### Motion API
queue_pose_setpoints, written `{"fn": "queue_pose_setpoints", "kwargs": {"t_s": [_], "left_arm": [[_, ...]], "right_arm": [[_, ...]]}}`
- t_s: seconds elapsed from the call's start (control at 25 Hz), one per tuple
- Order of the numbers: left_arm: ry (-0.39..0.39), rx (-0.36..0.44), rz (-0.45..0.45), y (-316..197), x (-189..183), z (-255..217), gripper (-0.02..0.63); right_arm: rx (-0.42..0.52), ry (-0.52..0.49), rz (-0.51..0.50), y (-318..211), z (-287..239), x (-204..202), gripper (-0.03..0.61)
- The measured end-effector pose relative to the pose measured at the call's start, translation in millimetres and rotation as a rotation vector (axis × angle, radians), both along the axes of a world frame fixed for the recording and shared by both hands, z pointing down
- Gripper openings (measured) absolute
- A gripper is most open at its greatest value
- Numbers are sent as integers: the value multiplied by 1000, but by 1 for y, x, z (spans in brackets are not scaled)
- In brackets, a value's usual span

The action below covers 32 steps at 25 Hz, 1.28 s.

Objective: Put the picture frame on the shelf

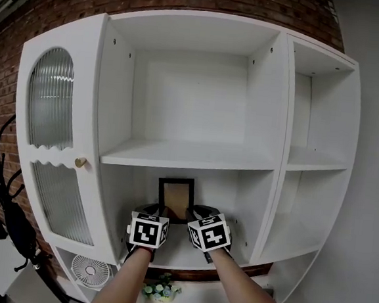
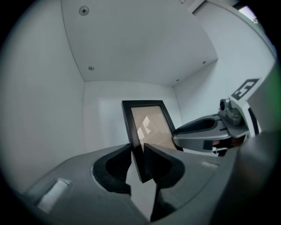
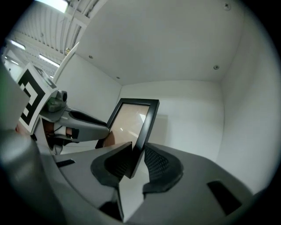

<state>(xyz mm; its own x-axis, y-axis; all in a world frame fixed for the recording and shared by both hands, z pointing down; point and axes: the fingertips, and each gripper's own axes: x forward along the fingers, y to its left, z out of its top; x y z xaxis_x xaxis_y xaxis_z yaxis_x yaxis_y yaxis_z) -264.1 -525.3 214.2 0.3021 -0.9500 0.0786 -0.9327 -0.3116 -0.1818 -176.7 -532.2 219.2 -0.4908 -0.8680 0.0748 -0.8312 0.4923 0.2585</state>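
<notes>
A black picture frame (image 1: 176, 196) with a pale brown panel stands upright inside the lower middle compartment of the white shelf unit (image 1: 189, 155); both grippers hide its bottom edge. My left gripper (image 1: 156, 212) is shut on the frame's left edge, which sits between the pads in the left gripper view (image 2: 138, 151). My right gripper (image 1: 195, 213) is shut on the right edge, which sits slanted between the pads in the right gripper view (image 3: 138, 151). The frame (image 2: 149, 123) (image 3: 131, 118) leans slightly back. Each gripper view also shows the other gripper across the frame.
A wide upper compartment (image 1: 194, 102) lies above the frame's bay. A ribbed-glass door (image 1: 49, 102) with a round knob (image 1: 80, 162) closes the left side. Narrow open bays (image 1: 314, 158) are on the right. Below are a small fan (image 1: 90, 271) and flowers (image 1: 161, 287).
</notes>
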Motion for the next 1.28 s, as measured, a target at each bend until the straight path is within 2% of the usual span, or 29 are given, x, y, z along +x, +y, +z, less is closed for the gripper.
{"fn": "queue_pose_setpoints", "kwargs": {"t_s": [0.16, 0.56, 0.76, 1.04, 1.28], "left_arm": [[-59, -41, 0, -21, 1, 10, 84], [-118, -108, -4, -52, -2, 28, 84], [-120, -157, -11, -63, -5, 43, 84], [-116, -192, -22, -70, -7, 48, 84], [-111, -247, -17, -70, -9, 55, 84]], "right_arm": [[-17, 67, 33, -21, 11, -1, 103], [-97, 182, 55, -49, 36, -3, 100], [-117, 225, 57, -54, 40, -5, 93], [-181, 226, 45, -61, 49, -5, 74], [-237, 178, 16, -61, 53, -6, 63]]}}
